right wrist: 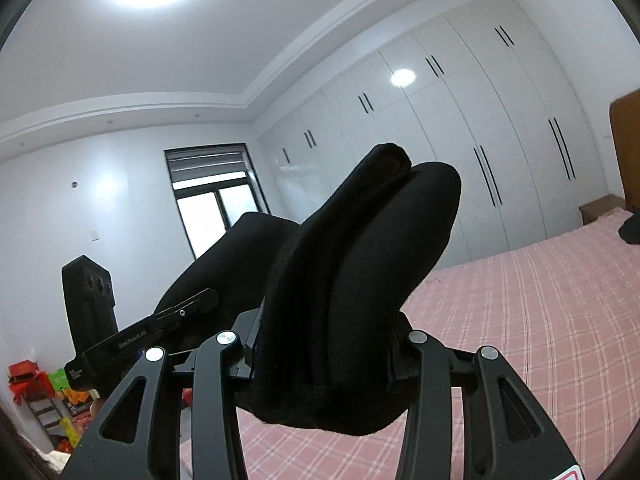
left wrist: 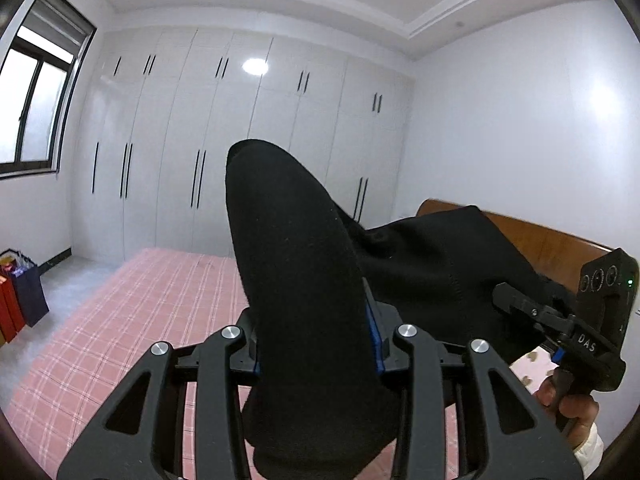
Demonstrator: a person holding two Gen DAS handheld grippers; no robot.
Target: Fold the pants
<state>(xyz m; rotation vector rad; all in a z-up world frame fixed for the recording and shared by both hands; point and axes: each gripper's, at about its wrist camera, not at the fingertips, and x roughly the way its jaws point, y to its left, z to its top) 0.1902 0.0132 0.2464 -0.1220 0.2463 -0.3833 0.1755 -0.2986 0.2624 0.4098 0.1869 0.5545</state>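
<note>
Both grippers up over the bed (left wrist: 132,300), each clamped on the black pants (left wrist: 304,280). Left gripper (left wrist: 316,344): jaws pinched on a thick bunch of fabric that rises past its fingers. Right gripper (right wrist: 324,356): jaws closed on a folded wad showing 2 ridges. Cloth spans between the 2 tools, held above the pink checked sheet. White wardrobe (left wrist: 240,140) behind. Wooden headboard (left wrist: 532,236) beyond the pants.
</note>
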